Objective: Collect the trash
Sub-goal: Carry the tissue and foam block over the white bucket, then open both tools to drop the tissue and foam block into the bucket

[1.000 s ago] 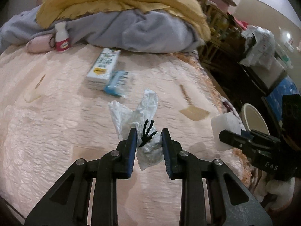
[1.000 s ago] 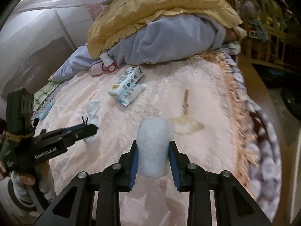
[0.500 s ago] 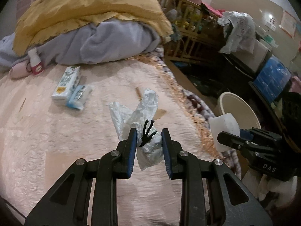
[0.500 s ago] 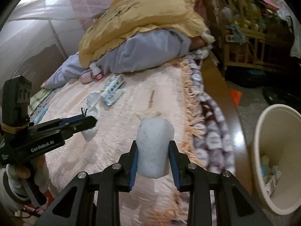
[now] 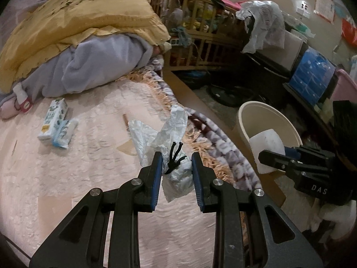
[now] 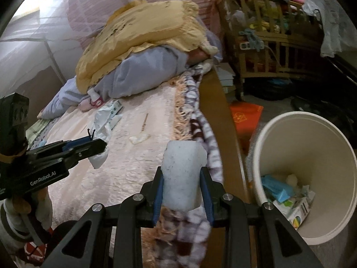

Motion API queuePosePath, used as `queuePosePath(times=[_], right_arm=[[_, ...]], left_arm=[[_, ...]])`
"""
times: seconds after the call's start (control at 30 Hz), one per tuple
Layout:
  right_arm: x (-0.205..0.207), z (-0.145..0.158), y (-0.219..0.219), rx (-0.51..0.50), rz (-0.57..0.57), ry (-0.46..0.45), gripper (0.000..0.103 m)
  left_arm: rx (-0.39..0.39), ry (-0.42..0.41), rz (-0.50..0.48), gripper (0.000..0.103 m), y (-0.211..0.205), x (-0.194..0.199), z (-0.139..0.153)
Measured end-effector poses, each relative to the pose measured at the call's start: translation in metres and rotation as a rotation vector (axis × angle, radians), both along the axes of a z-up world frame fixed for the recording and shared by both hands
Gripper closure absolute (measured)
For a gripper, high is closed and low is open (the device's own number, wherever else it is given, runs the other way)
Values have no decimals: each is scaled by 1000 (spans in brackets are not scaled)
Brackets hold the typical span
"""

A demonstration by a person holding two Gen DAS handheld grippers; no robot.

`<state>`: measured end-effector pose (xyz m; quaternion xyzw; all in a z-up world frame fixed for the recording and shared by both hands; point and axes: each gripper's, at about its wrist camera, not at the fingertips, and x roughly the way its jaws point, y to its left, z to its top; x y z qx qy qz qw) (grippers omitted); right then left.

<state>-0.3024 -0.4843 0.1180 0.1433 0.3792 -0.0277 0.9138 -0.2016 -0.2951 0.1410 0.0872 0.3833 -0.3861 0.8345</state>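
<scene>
Left gripper (image 5: 174, 164) clamped on crumpled white wrapper (image 5: 169, 134): light, limp, best pinched at its bunched middle. Right gripper (image 6: 181, 186) squeezing soft, crushable white cup (image 6: 181, 174), beside waste bin (image 6: 330, 147).

2 grippers – left gripper (image 5: 174, 164), right gripper (image 6: 181, 186). 1 crumpled white bag (image 5: 166, 138), 1 white foam cup (image 6: 181, 174), 1 cream bin (image 6: 312, 154). On bed: 2 cartons/packs approx – tall carton (image 5: 53, 118), small pack (image 5: 64, 131). 1 wooden stick (image 6: 145, 122). 1 crib (image 6: 267, 44).
</scene>
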Motion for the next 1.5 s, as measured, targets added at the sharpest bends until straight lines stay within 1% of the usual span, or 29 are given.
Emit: queuePosePath(times=[0.33,0.77,1.13,1.4,1.5], right_arm=[[-15,-1,-28,7,-57,-6,73],[-26,-14,-63,11,-145,7,73],[-31,-17,-79,36,-177,4,73],[-36,-15,-89,10,-214,0,73],[-40,-18,-98,26,-236,-1,73]], left_arm=[[25,-13,-29,79,-25,-5,-4],[34,-29,-73,79,-63,-8,-3],[41,-33,-103,79,-90,-12,-6],[28,-12,-135,79,-108,-16,-8],[15,12,-146,79,-116,-15,-9]])
